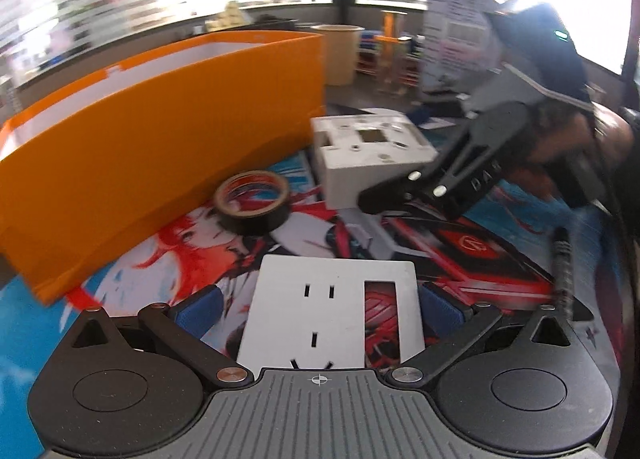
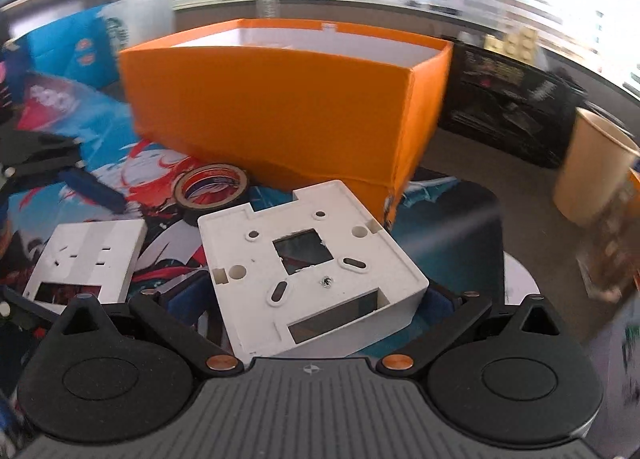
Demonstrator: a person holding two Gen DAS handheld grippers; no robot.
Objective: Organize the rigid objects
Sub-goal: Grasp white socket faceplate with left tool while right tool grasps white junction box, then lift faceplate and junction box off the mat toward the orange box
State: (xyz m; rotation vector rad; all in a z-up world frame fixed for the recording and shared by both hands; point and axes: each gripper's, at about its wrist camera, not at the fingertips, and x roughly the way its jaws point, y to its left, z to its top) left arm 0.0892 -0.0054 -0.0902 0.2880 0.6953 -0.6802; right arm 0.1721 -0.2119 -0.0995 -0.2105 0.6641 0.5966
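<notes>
The left tool [image 1: 336, 307] pinched the socket faceplate [image 1: 332, 311], the right tool [image 2: 308, 299] the tilted white mounting box [image 2: 308, 255]; either could slip nearing the orange box [image 2: 280, 99].

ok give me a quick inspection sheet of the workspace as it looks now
surface: printed anime mat over a grey table
job's things: orange box open on top; white socket plate; white mounting box; tape roll lying flat beside the orange box
clutter: black pen on the mat, paper cup on the table
grippers: left gripper around the socket plate; right gripper around the mounting box
cables: nothing seen
surroundings: windows with blinds, blurred
</notes>
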